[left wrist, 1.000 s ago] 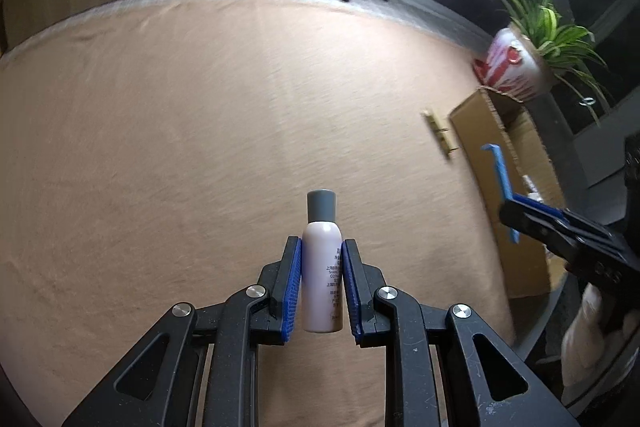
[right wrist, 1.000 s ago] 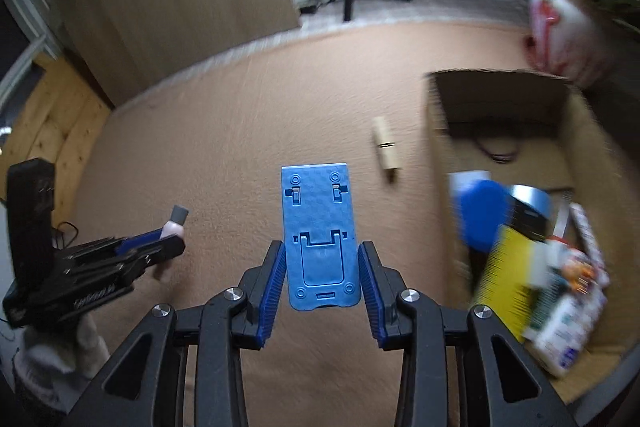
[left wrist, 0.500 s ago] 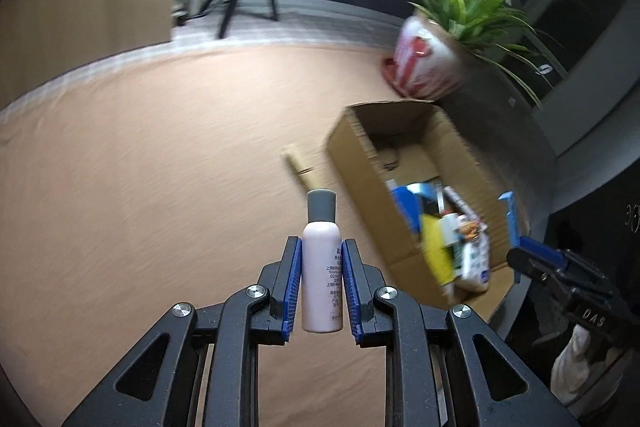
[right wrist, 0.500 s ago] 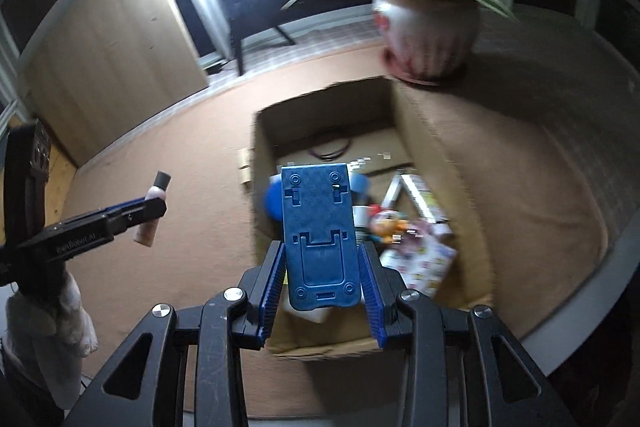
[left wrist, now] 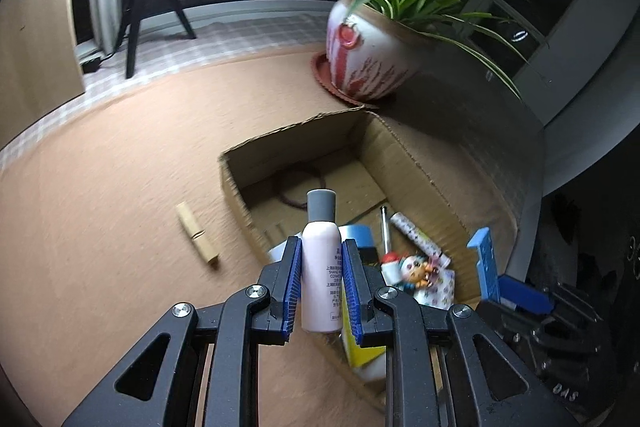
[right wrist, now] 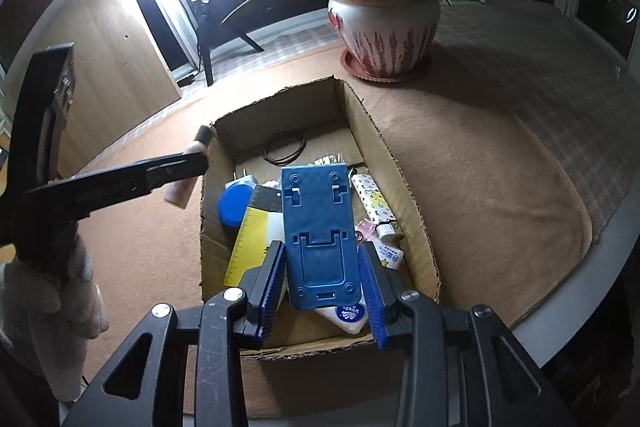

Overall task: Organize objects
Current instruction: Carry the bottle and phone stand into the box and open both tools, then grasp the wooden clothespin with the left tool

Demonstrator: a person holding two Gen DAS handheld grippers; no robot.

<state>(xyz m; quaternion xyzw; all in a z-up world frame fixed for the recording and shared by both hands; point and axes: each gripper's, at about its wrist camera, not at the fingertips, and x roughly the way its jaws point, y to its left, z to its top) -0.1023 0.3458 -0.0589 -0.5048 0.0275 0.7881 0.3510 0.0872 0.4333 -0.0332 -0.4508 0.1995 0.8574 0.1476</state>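
Pink bottle (left wrist: 320, 279), grey cap, blue phone stand (right wrist: 320, 235)

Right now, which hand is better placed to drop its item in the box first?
Right. The right gripper holds the blue stand directly over the cardboard box. The left gripper with the bottle hangs at the box's left wall, probably not inside yet.

A white packet (right wrist: 347, 315) at the cardboard box's (right wrist: 404, 187) near edge reads "Vinda"; the pink bottle's (left wrist: 320, 287) label print is too small to read.
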